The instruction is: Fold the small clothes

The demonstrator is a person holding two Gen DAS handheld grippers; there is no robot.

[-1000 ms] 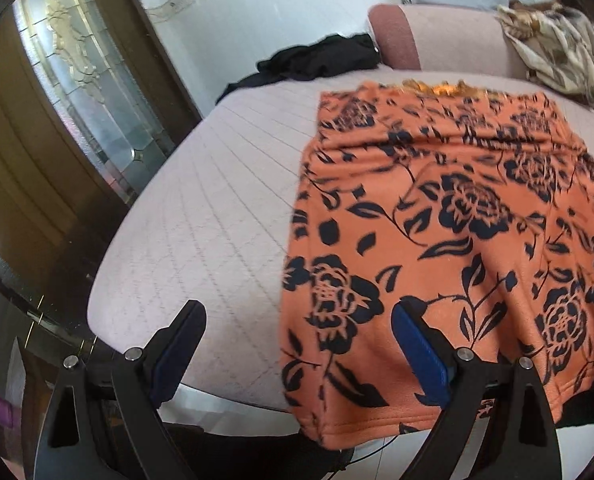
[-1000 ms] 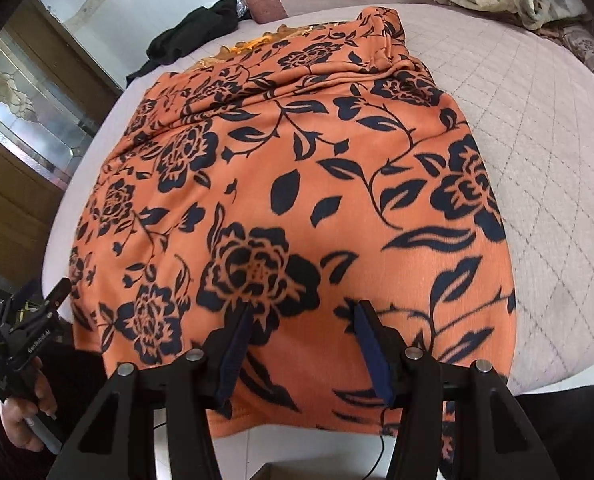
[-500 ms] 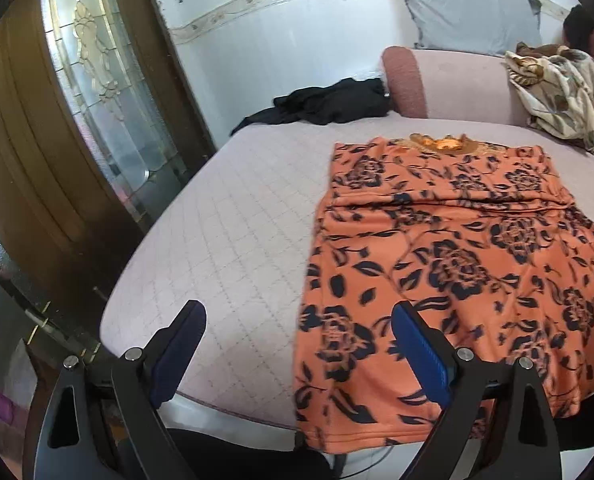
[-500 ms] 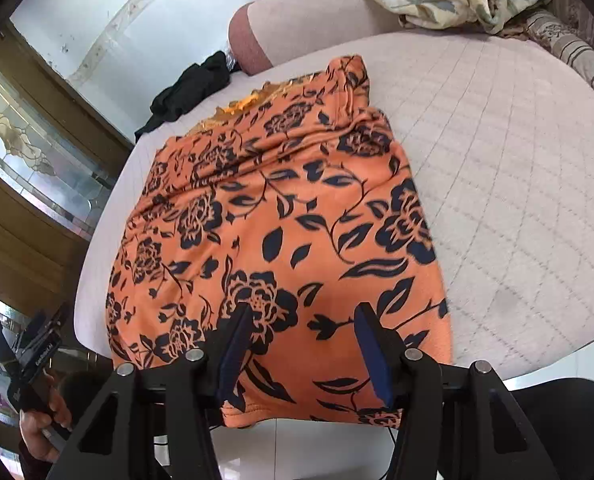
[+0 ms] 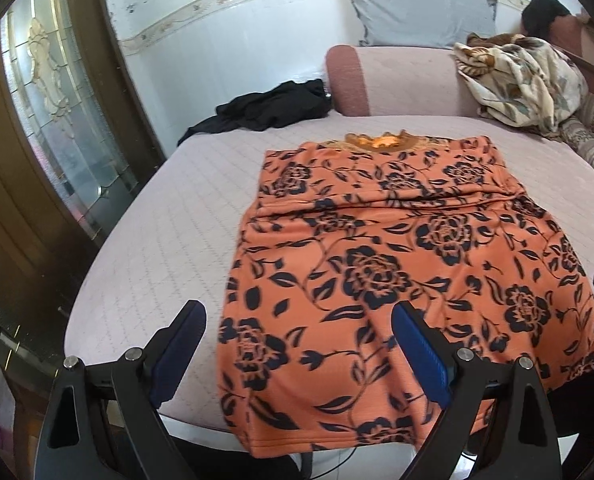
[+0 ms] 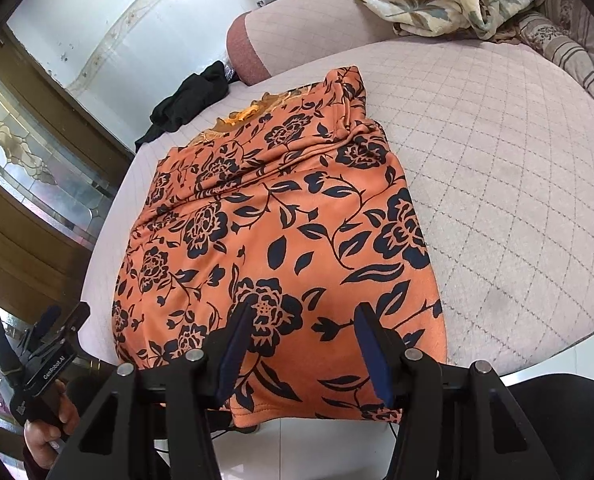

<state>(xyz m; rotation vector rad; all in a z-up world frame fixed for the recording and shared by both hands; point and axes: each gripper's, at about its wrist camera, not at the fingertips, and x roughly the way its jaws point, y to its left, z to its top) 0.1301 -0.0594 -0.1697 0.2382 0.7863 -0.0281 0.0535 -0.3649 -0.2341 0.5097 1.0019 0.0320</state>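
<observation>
Left wrist view: the orange floral top [image 5: 397,264] lies spread flat on the quilted pink bed [image 5: 169,240], its lace neckline [image 5: 381,142] at the far end and its hem hanging over the bed's near edge. The sides look already turned in, giving a long rectangle, so the lengthwise fold is probably what remains. The left gripper [image 5: 297,344] hangs above the top's near left corner with its jaws spread wide and nothing between them; one blue pad is over bare bed, the other over the fabric, which suits a pinch on that left edge. A black garment [image 5: 273,106] sits well beyond the top's far left corner, and a crumpled floral blanket [image 5: 525,80] well beyond its far right corner, both out of the fold's path

Right wrist view: the top [image 6: 281,240] runs away from the camera, a ridge of creases across it near the neckline. The right gripper [image 6: 301,344] hovers over the hem, jaws parted to a middling gap and empty, apparently lined up to take the near edge. Left of the top, a hand [image 6: 45,436] holds the other gripper's handle
</observation>
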